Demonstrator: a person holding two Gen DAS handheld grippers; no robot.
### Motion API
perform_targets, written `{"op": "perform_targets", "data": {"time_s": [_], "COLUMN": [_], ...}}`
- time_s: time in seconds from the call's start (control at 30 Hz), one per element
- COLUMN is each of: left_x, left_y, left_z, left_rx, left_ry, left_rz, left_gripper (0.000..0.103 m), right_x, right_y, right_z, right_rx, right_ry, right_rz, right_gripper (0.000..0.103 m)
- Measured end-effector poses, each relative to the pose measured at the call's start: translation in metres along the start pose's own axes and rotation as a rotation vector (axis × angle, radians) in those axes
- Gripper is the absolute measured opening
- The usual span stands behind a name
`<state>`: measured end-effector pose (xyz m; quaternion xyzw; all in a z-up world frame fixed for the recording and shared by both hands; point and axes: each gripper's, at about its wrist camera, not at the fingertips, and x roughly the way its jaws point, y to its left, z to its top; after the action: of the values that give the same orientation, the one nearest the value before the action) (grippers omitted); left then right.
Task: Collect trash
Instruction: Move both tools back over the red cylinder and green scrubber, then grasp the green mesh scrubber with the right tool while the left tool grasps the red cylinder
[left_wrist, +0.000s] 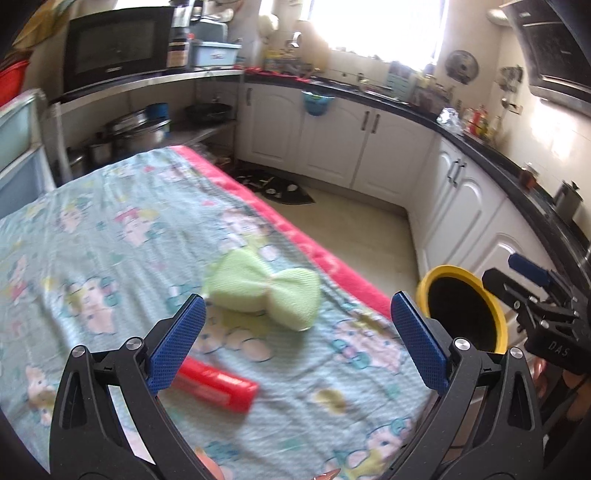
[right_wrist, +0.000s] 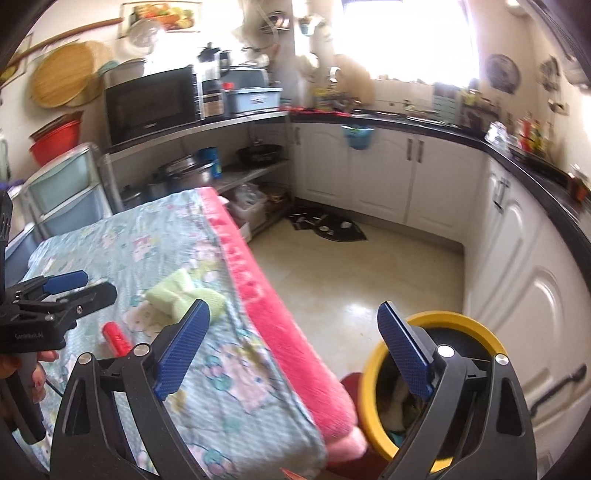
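Honestly both the left claw (left_wrist: 297, 339) and right claw (right_wrist: 293, 349) gape empty, so the glossy red plastic tube (left_wrist: 218, 386) at seven o'clock of the pale green knitted bow (left_wrist: 264, 291) could roll off the cartoon-print cloth-covered bench (left_wrist: 92, 221) if nudged.

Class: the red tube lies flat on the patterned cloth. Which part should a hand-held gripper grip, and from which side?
Grip the red tube at mid-length, coming down from above, pads on its two long sides. It lies flat, a narrow cylinder, so its width likely fits the open left hand-held gripper, and a middle grip should keep it level.
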<state>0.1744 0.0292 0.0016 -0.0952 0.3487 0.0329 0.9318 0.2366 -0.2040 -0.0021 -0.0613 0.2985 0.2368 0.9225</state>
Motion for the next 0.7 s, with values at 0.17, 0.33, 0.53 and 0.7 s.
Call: {"op": "perform_targets", "data": {"time_s": [0.17,0.33,0.53,0.7], "left_x": [-0.003,0.000,0.007,0.019], "left_y": [0.029,0.053,0.075,0.090], "left_z": [-0.012,-0.027,-0.042,-0.054], "left_rx": [-0.037,-0.088,-0.156,-0.234], "left_ry": [0.032,0.080,0.139,0.194], "left_rz": [0.051,0.082,0.087,0.057], "left_gripper": [0.092,0.092,0.092,0.092], "right_x": [0.015,0.035,0.065,0.096], "right_y": [0.029,0.055,0.079,0.094], "right_z": [0.012,0.020,0.025,0.024], "right_rx": [-0.083,-0.158,-0.226,-0.291], "right_ry": [0.011,0.041,0.098,0.159], "right_rz": [0.052,0.106,0.168,0.209], "right_gripper": [0.091,0.092,0.092,0.092]}}
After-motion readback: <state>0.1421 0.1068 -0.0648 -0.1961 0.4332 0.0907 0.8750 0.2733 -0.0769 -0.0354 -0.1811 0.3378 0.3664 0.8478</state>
